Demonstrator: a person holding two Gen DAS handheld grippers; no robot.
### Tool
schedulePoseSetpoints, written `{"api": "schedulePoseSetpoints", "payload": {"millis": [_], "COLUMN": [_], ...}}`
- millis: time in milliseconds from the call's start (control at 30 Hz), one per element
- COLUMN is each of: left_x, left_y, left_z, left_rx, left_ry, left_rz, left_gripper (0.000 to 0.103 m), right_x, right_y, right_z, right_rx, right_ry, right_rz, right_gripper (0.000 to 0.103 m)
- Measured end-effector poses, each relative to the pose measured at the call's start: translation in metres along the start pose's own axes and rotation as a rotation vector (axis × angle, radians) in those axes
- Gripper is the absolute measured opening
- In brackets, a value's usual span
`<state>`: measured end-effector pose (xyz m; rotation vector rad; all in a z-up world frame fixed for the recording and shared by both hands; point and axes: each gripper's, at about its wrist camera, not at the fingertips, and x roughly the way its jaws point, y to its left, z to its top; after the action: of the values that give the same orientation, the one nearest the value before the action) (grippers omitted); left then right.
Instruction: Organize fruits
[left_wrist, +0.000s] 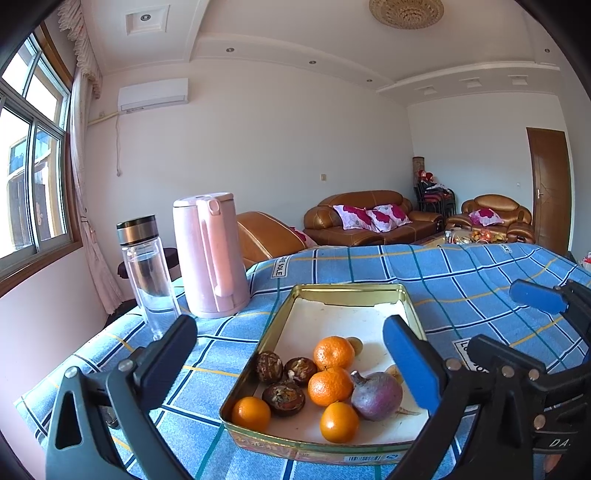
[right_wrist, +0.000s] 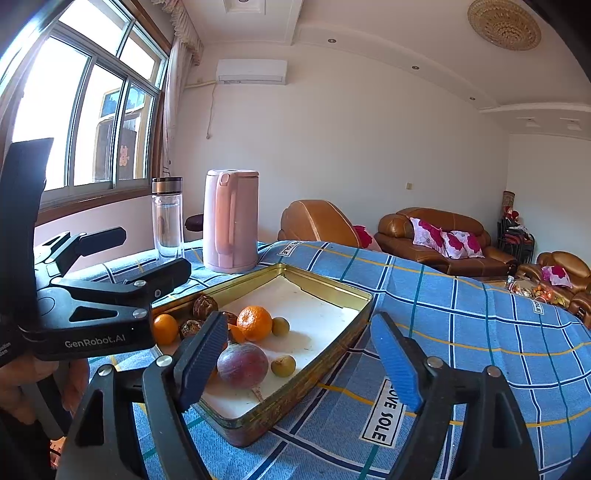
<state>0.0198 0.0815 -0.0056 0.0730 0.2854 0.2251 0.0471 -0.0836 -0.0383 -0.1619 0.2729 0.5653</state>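
Note:
A gold tin tray (left_wrist: 347, 290) lies on the blue checked cloth. It holds several oranges (left_wrist: 333, 352), three brown round fruits (left_wrist: 283, 398), a purple fruit (left_wrist: 376, 395) and small yellow-green fruits (right_wrist: 283, 365). My left gripper (left_wrist: 295, 347) stands open over the tray's near end, above the fruit, with nothing between its pads. My right gripper (right_wrist: 299, 321) is open too, low at the tray's right side; the purple fruit (right_wrist: 242, 363) lies just beyond its left finger (right_wrist: 203, 350), untouched. Each gripper shows in the other's view: the right gripper (left_wrist: 498, 317), the left gripper (right_wrist: 147, 254).
A pink kettle (left_wrist: 210, 254) and a glass bottle (left_wrist: 147, 273) with a steel cap stand left of the tray near the table's left edge. The blue cloth (left_wrist: 461, 280) stretches right and back. Brown sofas (left_wrist: 362, 218) and a window (left_wrist: 33, 158) lie beyond.

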Motion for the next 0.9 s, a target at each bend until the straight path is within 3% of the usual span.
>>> {"api": "schedulePoseSetpoints", "payload": {"millis": [900], "left_x": [-0.011], "left_y": [-0.010], "left_z": [0.012], "left_rx": [-0.009], "left_ry": [-0.018], "left_rz": [-0.017], "left_gripper": [0.103], "right_x": [-0.013], "right_y": [-0.005], "right_z": [0.000], "right_rx": [-0.018], "right_ry": [-0.027], "right_rz": [-0.037], "right_gripper": [0.083]}}
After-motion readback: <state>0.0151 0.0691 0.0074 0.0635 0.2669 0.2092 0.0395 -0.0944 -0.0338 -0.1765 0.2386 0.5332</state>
